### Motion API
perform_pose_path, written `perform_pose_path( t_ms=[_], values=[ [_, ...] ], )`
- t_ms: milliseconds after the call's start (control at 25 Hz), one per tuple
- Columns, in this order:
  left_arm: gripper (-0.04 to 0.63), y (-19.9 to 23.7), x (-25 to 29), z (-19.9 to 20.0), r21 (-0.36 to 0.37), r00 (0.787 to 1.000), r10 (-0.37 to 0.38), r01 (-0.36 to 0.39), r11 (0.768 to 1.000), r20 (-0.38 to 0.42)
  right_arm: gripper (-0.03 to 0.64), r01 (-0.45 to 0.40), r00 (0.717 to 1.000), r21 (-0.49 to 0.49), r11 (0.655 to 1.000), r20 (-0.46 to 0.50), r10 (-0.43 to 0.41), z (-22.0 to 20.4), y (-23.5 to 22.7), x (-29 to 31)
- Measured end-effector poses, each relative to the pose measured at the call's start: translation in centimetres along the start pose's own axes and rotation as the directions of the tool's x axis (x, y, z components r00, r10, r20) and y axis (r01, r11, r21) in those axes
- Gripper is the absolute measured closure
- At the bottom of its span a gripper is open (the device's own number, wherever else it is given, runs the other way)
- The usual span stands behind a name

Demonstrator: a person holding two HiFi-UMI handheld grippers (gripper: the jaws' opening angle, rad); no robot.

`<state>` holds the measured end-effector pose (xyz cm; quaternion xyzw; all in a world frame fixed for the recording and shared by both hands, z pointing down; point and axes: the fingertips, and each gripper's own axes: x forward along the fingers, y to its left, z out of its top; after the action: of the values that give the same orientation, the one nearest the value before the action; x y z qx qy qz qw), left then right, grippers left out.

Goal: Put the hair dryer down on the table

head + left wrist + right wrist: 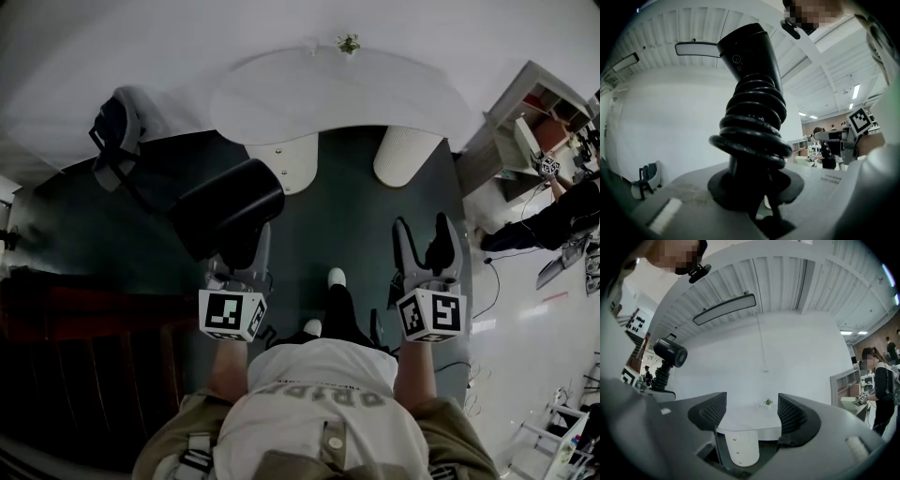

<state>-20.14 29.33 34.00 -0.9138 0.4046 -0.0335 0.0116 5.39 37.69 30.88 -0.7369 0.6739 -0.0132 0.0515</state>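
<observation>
ahead, table (pixel 337 98) with plant (pixel 349 43) on its far edge; left of it, chair (pixel 117 131); right of it, shelf (pixel 530 117). short of table, above floor (pixel 347 225), dryer (pixel 230 211) in left gripper (pixel 240 262). to its right and well apart, right gripper (pixel 424 234), nothing between its jaws.

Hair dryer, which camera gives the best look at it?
The left gripper view: the hair dryer fills it, cord coiled round the handle, which the left gripper clamps. The head view shows only its dark barrel from above; the right gripper view shows it small, far left.
</observation>
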Motion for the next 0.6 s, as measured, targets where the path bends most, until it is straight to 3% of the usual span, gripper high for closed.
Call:
perform_pose_path(
  t_ms=[240,600],
  values=[
    [0.509,1.3,5.6,-0.1,-0.012,0.999,0.033,-0.033,0.999,0.008,0.287,-0.018,1.0,-0.016,1.0,0.011,0.019,0.1,-2.9,5.8],
    [0.509,2.1,14.8,3.3,-0.005,0.997,0.06,-0.06,0.998,0.053,0.287,-0.064,0.996,-0.023,0.998,0.061,0.065,3.2,-7.8,14.7]
  ],
)
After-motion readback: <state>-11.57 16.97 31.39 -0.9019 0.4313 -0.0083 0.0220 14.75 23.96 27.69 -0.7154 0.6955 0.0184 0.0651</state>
